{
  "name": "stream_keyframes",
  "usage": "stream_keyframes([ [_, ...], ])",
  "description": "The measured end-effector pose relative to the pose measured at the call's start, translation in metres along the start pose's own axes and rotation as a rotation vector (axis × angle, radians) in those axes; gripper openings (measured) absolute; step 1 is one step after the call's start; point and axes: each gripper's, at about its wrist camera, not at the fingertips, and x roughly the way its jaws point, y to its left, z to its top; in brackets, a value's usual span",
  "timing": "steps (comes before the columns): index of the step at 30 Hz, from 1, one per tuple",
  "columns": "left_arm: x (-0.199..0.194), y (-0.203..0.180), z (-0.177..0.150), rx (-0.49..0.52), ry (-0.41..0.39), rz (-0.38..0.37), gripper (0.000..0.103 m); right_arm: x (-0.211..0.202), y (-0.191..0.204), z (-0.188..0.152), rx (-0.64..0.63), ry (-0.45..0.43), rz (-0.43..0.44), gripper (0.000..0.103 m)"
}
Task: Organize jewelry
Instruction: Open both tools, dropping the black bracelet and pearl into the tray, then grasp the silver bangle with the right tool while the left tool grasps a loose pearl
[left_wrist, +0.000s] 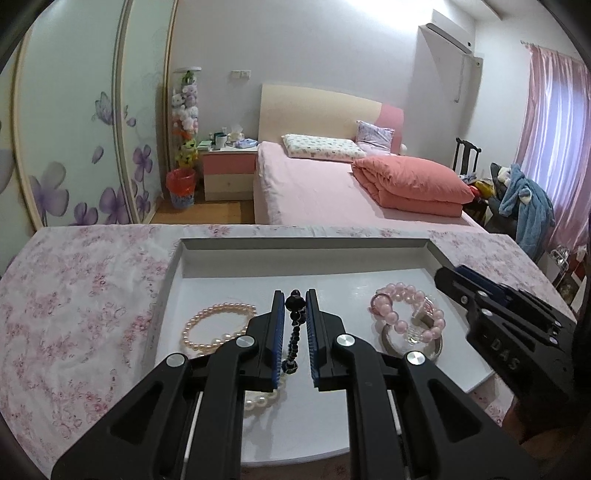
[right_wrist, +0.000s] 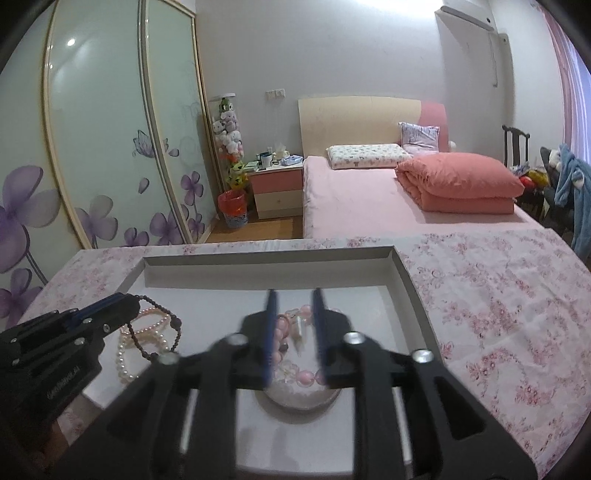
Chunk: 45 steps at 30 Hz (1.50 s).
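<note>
A white tray (left_wrist: 303, 245) lies on the floral tablecloth. In it are a cream pearl bracelet (left_wrist: 207, 328), a black bead string (left_wrist: 295, 332), white pearls (left_wrist: 258, 400), a pink bead bracelet (left_wrist: 410, 314) and a silver bangle (left_wrist: 388, 341). My left gripper (left_wrist: 295, 299) is open, its fingers on either side of the black bead string, which lies between them. My right gripper (right_wrist: 294, 299) is open over the pink bead bracelet (right_wrist: 306, 376), blurred. It also shows in the left wrist view (left_wrist: 454, 275). My left gripper also shows in the right wrist view (right_wrist: 129, 302) by the black beads (right_wrist: 162, 332).
The floral tablecloth (left_wrist: 81, 295) covers the table around the tray. Beyond the table's far edge stand a pink bed (left_wrist: 332, 184), a nightstand (left_wrist: 229, 166), a wardrobe (left_wrist: 74, 129) and a chair with clothes (left_wrist: 524, 195).
</note>
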Motion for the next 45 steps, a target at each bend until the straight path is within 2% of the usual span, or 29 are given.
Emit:
stream_keyframes([
  [10,-0.044,0.031,0.005,-0.025,-0.062,0.055,0.013,-0.040,-0.015,-0.001,0.018,-0.030,-0.009,0.031],
  [20,-0.092,0.055,-0.013,-0.064,-0.083,0.088,0.013,-0.084,-0.021,-0.016,0.017,-0.015,0.004,0.031],
  [26,-0.111,0.070,-0.037,-0.084,-0.057,0.110,0.013,-0.096,-0.016,-0.045,-0.009,0.077,0.036,0.030],
  [32,-0.119,0.081,-0.057,-0.090,-0.020,0.128,0.013,-0.081,0.002,-0.071,-0.096,0.200,0.048,0.026],
  [37,-0.120,0.089,-0.069,-0.097,-0.004,0.139,0.024,-0.076,0.008,-0.091,-0.106,0.288,0.104,0.025],
  [45,-0.116,0.085,-0.076,-0.091,0.017,0.129,0.024,-0.072,0.030,-0.106,-0.144,0.343,0.144,0.025],
])
